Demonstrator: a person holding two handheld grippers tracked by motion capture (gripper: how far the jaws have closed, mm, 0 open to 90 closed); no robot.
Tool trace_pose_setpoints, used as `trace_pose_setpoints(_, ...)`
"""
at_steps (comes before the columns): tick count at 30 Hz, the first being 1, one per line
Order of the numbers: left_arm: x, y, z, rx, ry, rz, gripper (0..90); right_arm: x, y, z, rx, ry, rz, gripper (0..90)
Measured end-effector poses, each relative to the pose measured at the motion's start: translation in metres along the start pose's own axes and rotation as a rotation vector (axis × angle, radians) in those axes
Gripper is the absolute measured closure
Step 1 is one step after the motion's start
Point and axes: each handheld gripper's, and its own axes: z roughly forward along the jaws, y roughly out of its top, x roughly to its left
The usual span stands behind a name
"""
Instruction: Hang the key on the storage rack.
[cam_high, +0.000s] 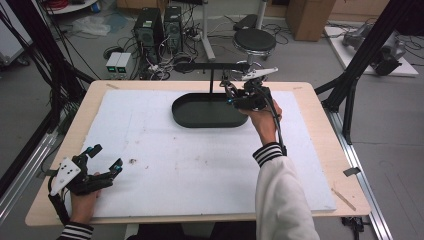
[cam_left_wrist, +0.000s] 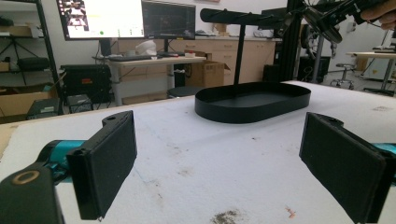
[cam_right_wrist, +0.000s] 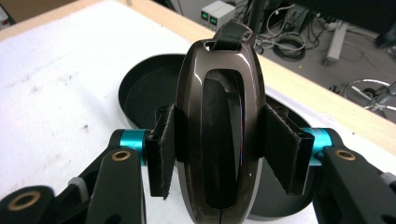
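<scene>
Left gripper (cam_high: 103, 158) open; right gripper (cam_right_wrist: 217, 149) clamps headphone earcup (cam_right_wrist: 217, 126)

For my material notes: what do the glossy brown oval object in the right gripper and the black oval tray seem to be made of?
The glossy brown oval object looks like polished hard plastic: it shows sharp reflections, with a matte black padded centre. The black oval tray looks like matte painted metal or plastic, thin-walled; which one stays unclear.
</scene>
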Motion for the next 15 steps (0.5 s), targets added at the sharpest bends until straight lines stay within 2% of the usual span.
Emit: trace_pose_setpoints(15,0.0001,0.0,0.0,0.0,-0.001,-0.001,11.6,-0.0053,0.0067,0.0007,-0.045,-0.031,0.032,48.3)
